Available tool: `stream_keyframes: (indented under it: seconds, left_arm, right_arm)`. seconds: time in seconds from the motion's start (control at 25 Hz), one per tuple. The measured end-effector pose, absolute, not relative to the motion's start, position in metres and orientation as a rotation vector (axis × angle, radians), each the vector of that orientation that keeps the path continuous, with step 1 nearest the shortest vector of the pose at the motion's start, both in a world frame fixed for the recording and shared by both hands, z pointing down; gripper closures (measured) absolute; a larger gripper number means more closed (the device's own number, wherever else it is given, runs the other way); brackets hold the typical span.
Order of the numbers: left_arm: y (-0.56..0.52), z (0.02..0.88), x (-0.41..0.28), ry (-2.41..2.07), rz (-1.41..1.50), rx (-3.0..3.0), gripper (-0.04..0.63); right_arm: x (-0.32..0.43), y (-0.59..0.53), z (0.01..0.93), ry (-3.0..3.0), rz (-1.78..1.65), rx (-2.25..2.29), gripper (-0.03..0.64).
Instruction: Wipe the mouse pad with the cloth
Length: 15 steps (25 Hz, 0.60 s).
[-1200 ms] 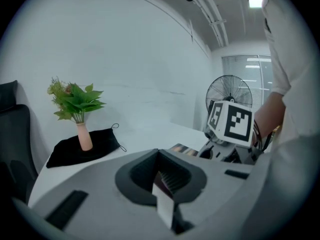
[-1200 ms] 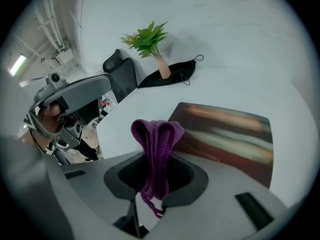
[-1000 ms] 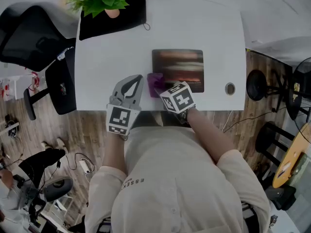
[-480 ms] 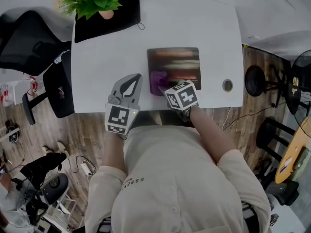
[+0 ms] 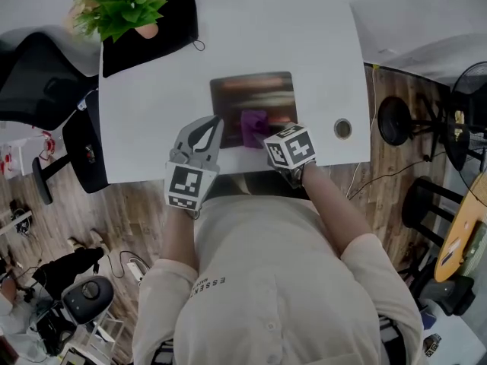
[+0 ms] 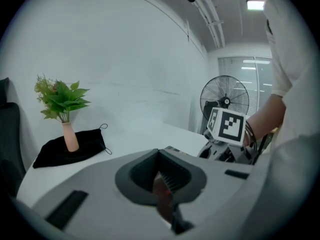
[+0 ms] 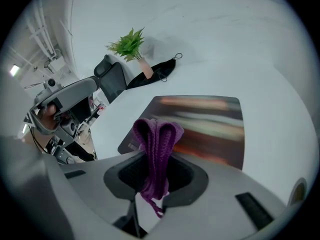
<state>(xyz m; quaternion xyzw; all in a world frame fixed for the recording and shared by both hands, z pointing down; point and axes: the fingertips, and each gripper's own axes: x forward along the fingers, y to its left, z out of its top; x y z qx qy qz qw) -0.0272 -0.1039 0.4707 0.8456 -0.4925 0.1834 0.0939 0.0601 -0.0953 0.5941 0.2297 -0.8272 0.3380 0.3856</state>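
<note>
Below — mouse pad (image 5: pixel 243 90), white desk (image 5: pixel 304 44), wood floor (image 5: pixel 137 204)

Purple knitted cloth (image 7: pixel 156 134); dark rectangular mouse pad (image 5: pixel 251 93) with blurred orange, red and pale streaks; plain white desk top (image 5: pixel 304 44).

Office: white desk (image 5: pixel 152 128), swivel chair (image 5: pixel 34 78), pedestal fan (image 6: pixel 224 100)
</note>
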Motion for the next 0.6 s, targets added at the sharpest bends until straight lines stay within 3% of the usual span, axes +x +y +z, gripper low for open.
stream_keyframes:
  seconds: [0.6]
  left_arm:
    - [-0.119,0.466,0.028,-1.397,0.558,2.589,0.594]
  right_arm:
    - [0.143,-0.115,0.597,-2.065,0.868,0.664,0.515]
